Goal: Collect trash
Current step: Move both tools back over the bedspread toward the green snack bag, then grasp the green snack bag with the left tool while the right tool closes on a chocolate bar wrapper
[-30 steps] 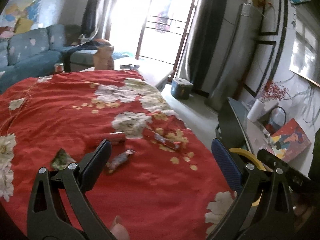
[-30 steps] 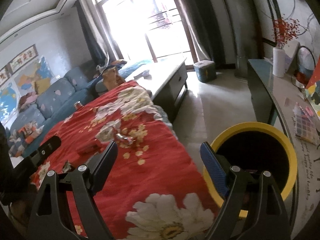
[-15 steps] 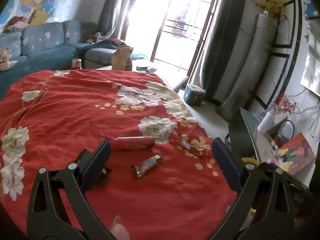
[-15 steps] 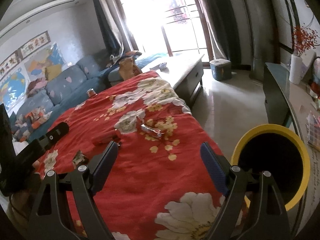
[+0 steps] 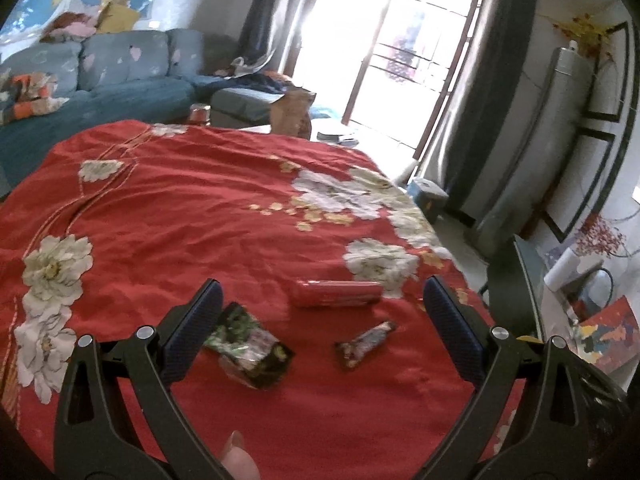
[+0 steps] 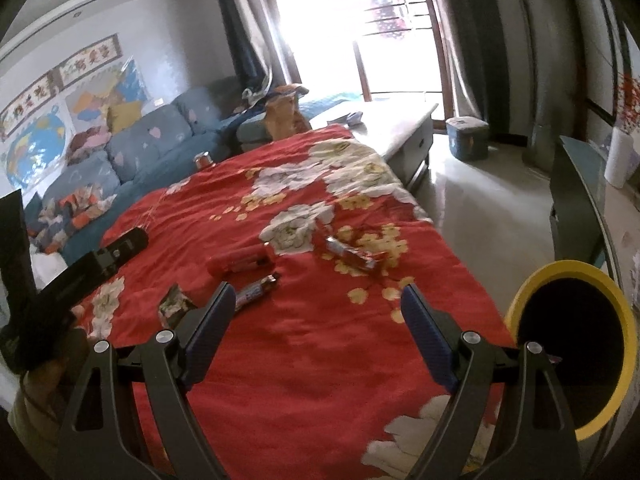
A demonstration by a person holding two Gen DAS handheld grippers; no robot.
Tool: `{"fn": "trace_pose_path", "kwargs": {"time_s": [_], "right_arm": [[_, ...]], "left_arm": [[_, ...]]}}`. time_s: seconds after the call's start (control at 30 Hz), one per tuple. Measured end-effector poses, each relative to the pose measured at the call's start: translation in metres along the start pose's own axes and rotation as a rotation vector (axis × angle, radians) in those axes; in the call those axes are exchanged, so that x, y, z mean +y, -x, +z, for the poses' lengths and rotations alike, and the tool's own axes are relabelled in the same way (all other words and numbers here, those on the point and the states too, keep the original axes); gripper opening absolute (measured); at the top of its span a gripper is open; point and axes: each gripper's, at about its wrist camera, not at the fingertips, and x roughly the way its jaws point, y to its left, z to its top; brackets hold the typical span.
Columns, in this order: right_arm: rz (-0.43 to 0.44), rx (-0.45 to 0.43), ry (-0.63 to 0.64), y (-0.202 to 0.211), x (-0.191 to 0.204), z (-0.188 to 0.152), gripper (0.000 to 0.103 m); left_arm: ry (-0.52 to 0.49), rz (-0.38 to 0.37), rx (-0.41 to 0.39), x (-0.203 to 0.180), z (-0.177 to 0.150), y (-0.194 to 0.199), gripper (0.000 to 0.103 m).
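Note:
Several wrappers lie on the red flowered cloth [image 5: 200, 220]. In the left wrist view a green and black crumpled packet [image 5: 250, 346] sits by the left finger, a dark candy wrapper [image 5: 366, 344] lies right of it, and a red packet [image 5: 336, 294] lies beyond. My left gripper [image 5: 320, 320] hovers open above them, touching nothing. In the right wrist view the red packet [image 6: 242, 260], dark wrapper [image 6: 258, 290], green packet [image 6: 176, 304] and a red and white wrapper [image 6: 352, 256] lie ahead. My right gripper [image 6: 314, 320] is open and holds nothing. A yellow-rimmed bin [image 6: 576, 344] stands at the right.
A blue sofa [image 5: 100, 76] runs along the far left. A brown paper bag [image 5: 292, 114] and a can [image 5: 199, 114] stand at the cloth's far edge. A blue box [image 6: 466, 138] sits on the floor, and a dark side table [image 6: 576, 200] stands at the right.
Both grippers have swung leftward across the cloth and rolled. The wrappers now lie between the left gripper's fingers, and the green packet has come fully into view.

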Motion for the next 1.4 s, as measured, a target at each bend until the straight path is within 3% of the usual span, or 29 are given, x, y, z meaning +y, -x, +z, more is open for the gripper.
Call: {"fn": "trace_pose_path", "kwargs": {"time_s": [0.47,0.8,0.93,1.13,1.4], "right_arm": [[0.031,0.090,0.076,-0.057,0.039,0.007,0.082],[0.021,0.169,0.096,-0.103,0.049,0.004,0.082],[0.016,0.213,0.096,-0.123,0.050,0.002,0.080],[0.030,0.279,0.053,-0.146,0.047,0.001,0.071],[0.064,0.322,0.013,-0.164,0.043,-0.002,0.054]], "left_arm": [[0.050,0.074,0.044,0.044,-0.001,-0.024,0.092],[0.115,0.051,0.137,0.070,-0.012,-0.049,0.092],[0.149,0.034,0.185,0.076,-0.020,-0.060,0.084],[0.166,0.029,0.238,0.074,-0.031,-0.069,0.075],[0.159,0.030,0.249,0.069,-0.037,-0.072,0.064]]}}
